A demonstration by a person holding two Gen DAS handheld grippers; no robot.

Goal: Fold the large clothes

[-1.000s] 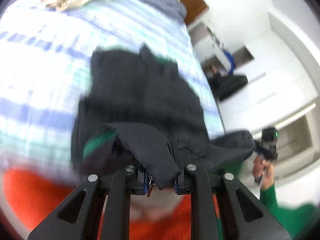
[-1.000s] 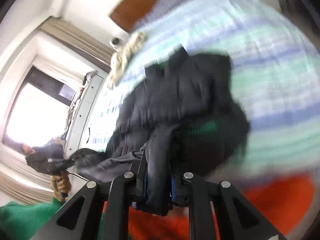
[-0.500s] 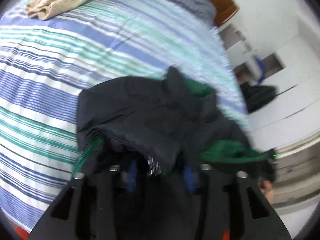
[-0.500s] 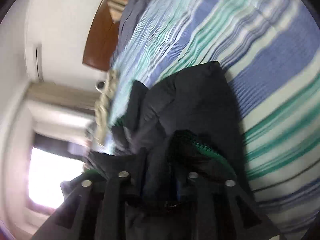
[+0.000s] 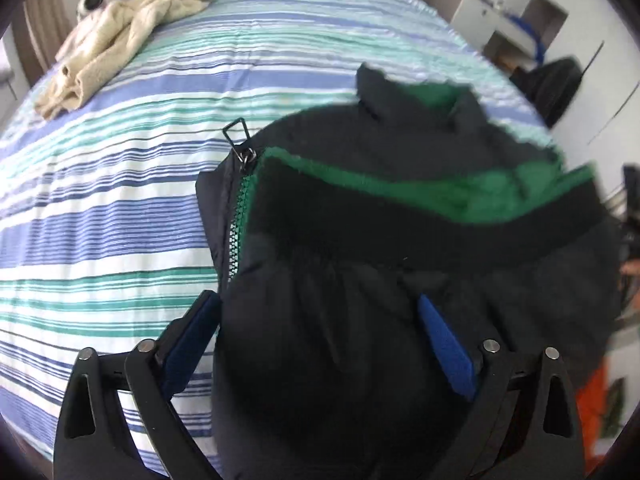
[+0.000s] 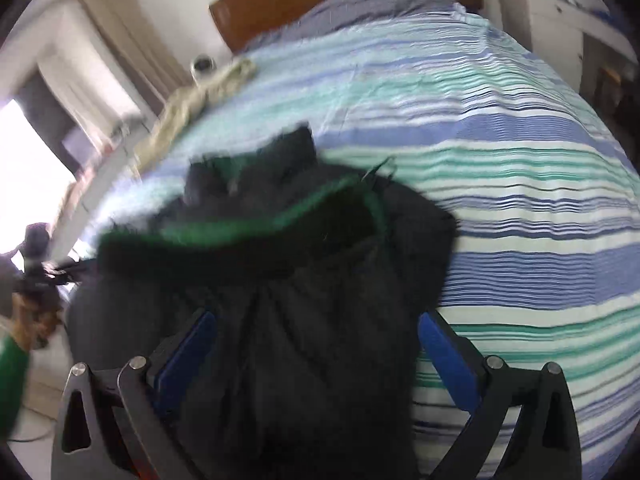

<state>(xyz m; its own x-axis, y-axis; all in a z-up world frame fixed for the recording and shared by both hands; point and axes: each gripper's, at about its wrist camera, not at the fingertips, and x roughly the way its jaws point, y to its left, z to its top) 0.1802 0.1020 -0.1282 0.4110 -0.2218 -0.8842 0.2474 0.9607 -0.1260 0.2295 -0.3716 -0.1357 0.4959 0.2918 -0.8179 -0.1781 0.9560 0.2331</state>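
Note:
A black jacket point(image 5: 360, 280) with green lining and a green zip lies bunched on the striped bedspread point(image 5: 120, 208). My left gripper point(image 5: 320, 312) hangs just over its near part, jaws opening wide; loose black cloth lies between the blue pads point(image 5: 444, 344) without being pinched. In the right wrist view the same jacket point(image 6: 280, 280) fills the lower middle. My right gripper point(image 6: 316, 332) stands over it, jaws opening wide too, its blue pads point(image 6: 444, 352) apart from the cloth that lies between them.
A cream garment point(image 5: 120, 36) lies crumpled at the far left of the bed. A brown headboard point(image 6: 272, 4) and grey pillow sit beyond. White shelving point(image 5: 512, 28) and a dark bag point(image 5: 556, 80) stand to the bed's right. A green-sleeved arm point(image 6: 12, 364) shows at the left edge.
Both grippers were shut on the jacket's cloth and held it up; they came down toward the bed and opened, and the jacket now rests on the bedspread.

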